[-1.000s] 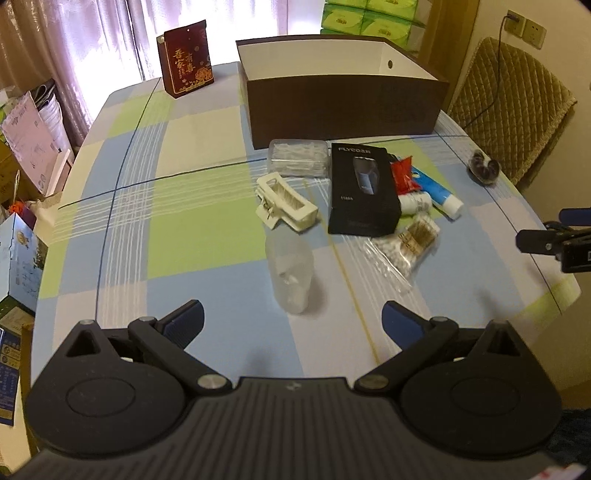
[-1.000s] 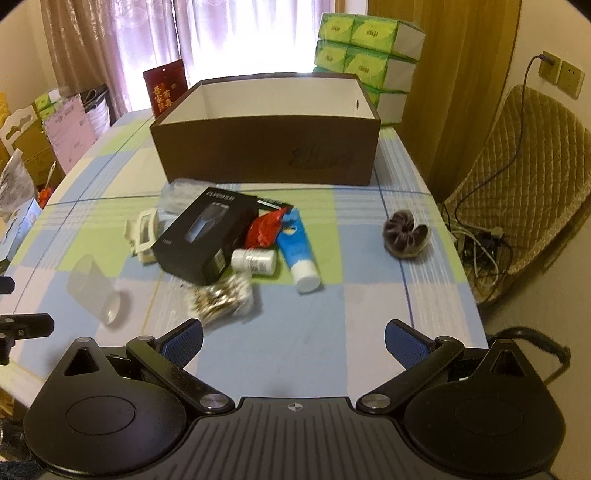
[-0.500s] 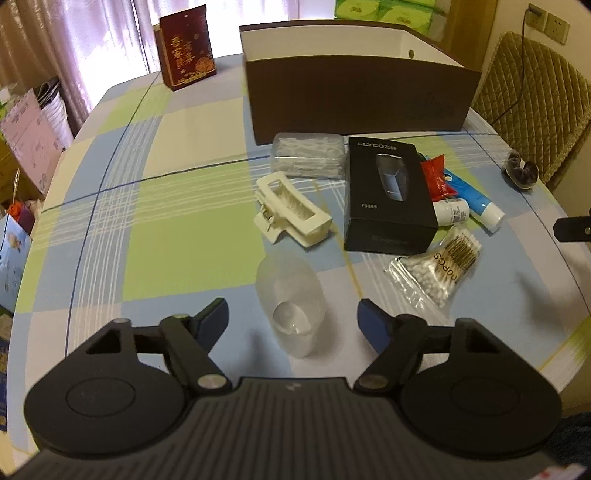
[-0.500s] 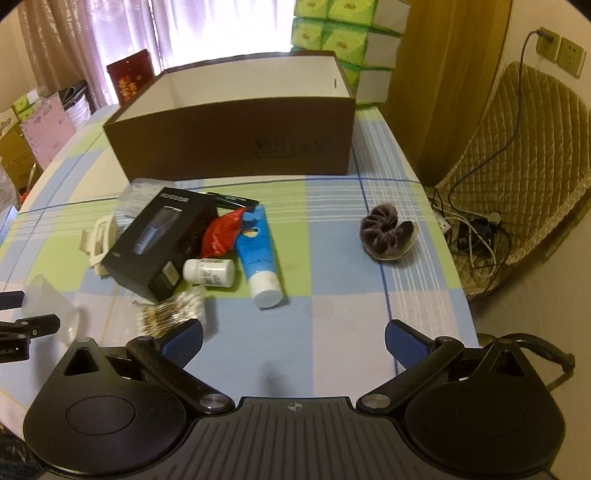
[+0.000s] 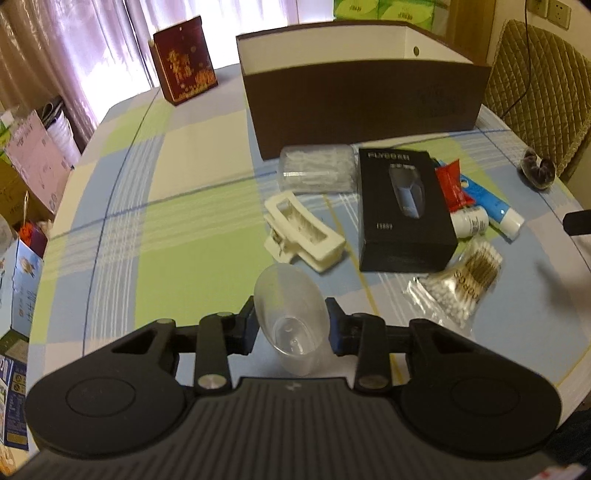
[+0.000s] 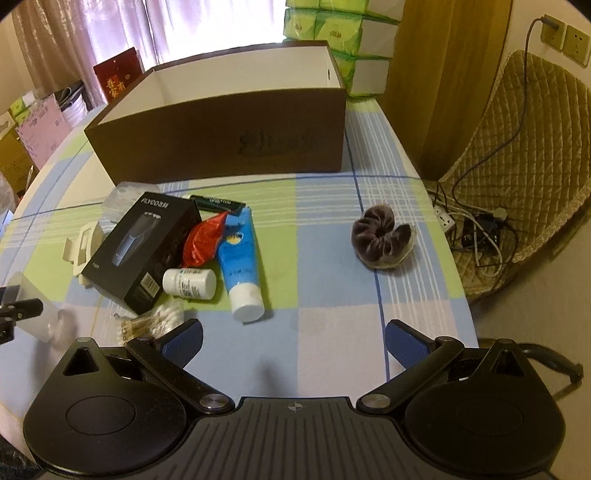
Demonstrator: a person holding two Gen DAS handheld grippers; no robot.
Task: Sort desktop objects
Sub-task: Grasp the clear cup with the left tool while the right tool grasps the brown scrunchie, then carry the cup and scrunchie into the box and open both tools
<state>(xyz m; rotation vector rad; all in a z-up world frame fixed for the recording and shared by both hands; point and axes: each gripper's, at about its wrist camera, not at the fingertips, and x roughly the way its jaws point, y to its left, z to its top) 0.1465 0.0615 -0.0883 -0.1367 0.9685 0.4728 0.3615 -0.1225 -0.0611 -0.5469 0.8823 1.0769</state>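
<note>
Green tissue packs [image 6: 343, 33] stacked beside a quilted chair [image 6: 532, 158].

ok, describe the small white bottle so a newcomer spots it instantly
Start at the big brown open cardboard box on the checked tablecloth; a pile lies just in front of it. The small white plastic bottle lies on its side between the black shaver box and the blue tube, the pile's only labelled white cylinder.

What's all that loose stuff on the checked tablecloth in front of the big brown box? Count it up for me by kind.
Boxes and cases: 2 (black shaver box, clear case of white sticks)
Tubes and bottles: 2 (blue tube, white pill bottle)
Packets: 2 (cotton swab bag, red packet)
Hair things: 2 (cream hair claw, dark scrunchie)
Clear plastic cup: 1
Total: 9
</note>
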